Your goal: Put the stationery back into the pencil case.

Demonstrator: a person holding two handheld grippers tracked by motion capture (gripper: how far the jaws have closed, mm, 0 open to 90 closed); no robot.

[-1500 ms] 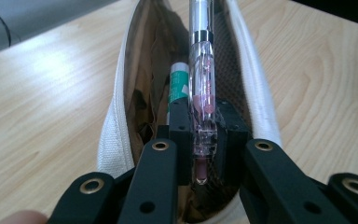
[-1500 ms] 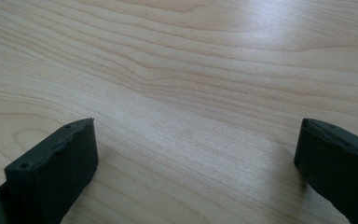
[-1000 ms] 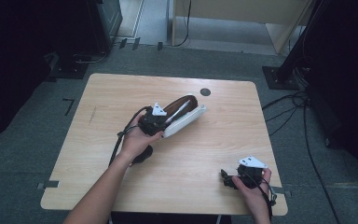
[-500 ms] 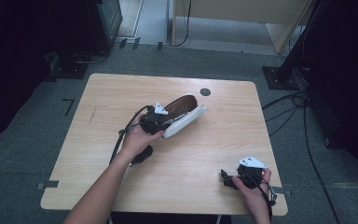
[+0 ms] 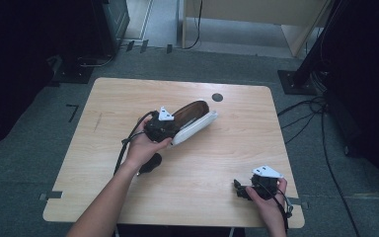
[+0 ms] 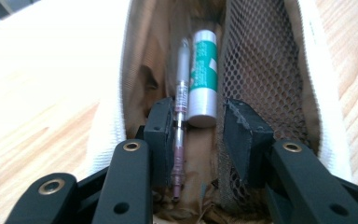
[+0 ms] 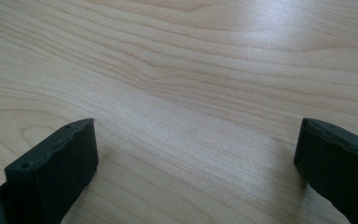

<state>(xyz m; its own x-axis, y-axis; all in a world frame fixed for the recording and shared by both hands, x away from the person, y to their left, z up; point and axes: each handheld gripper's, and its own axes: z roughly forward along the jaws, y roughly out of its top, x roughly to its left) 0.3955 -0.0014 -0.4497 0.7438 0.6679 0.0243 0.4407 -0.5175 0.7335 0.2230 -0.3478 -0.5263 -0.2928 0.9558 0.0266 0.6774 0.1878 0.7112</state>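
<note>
Wooden table [image 5: 217, 163]. Open white pencil case [image 5: 193, 129] lying mid-table, brown-lined. Left gripper [image 6: 198, 133] inside it, jaws just opened, apart, flanking pen [image 6: 181, 116] and green-white tube [image 6: 203, 77], gripping neither. Right gripper [image 7: 193, 158] near table's front right corner, jaws wide apart.

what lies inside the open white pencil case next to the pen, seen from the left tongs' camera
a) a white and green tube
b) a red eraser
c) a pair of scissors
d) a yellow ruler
a: the left gripper view shows a white and green cylindrical tube lying beside a slim clear pen in the brown-lined white pencil case, between the jaws of the left tongs.
</note>
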